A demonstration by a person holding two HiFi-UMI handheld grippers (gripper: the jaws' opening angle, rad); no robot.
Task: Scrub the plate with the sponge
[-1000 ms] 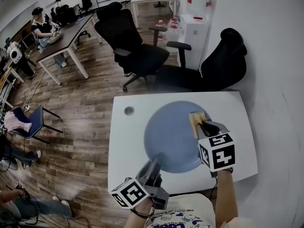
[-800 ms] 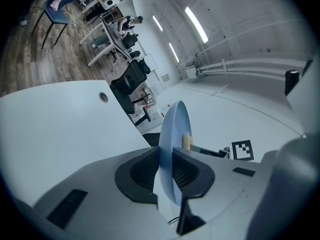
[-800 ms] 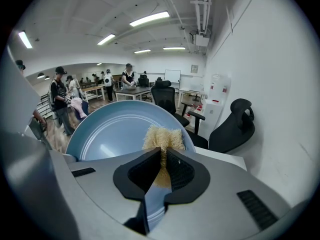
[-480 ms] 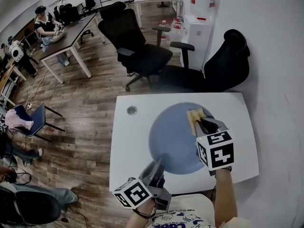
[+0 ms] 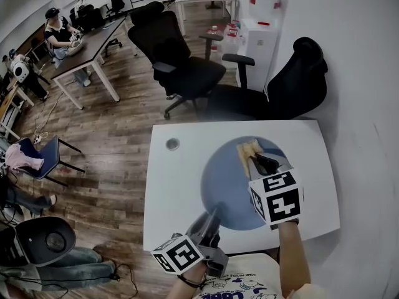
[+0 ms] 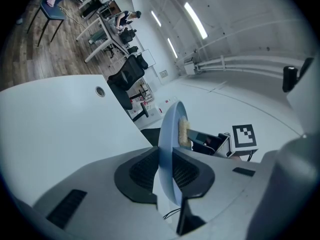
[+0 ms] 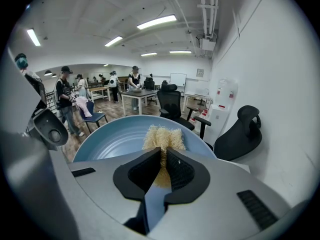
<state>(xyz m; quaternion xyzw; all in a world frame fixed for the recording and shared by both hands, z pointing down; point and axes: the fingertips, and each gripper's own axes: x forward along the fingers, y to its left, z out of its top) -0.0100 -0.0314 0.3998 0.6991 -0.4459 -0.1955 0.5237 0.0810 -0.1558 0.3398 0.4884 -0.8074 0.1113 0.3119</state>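
Fingers [image 6: 142, 171] of the left gripper [image 5: 211, 222] pinch the near rim of the round blue plate [image 5: 227, 185] on the white surface [image 5: 174, 192], while the right gripper [image 5: 257, 162] clamps a frayed, straw-yellow sponge [image 5: 247, 149] on the plate's far side.

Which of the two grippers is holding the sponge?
The right gripper: its jaws clamp the sponge, while the left gripper grips the blue plate by its rim.
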